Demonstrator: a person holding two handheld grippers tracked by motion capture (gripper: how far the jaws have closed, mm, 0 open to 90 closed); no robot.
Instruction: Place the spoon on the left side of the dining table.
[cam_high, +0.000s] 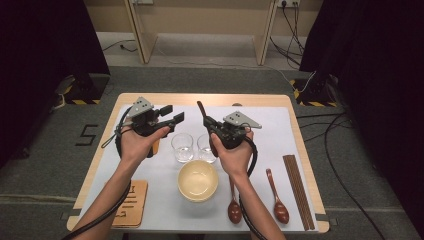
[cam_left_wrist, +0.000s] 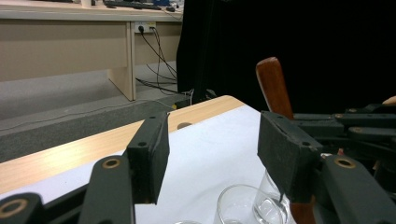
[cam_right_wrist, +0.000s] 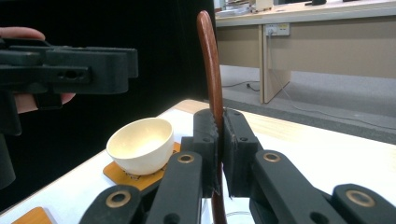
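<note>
Two tongs work here: the right tongs (cam_right_wrist: 219, 154) are clamped on a wooden spoon (cam_right_wrist: 211, 65) at mid-handle, handle end pointing to twelve o'clock above the glasses (cam_high: 182, 146). The left tongs (cam_left_wrist: 212, 154), at nine o'clock of it, stand apart and hold nothing. The spoon looks light, stiff and smooth, likely to swivel; grip the flat handle.

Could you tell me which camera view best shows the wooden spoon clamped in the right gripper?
The right gripper view: the wooden spoon stands close up between the shut pads. The left gripper view shows its handle end; the high view shows it small.
</note>
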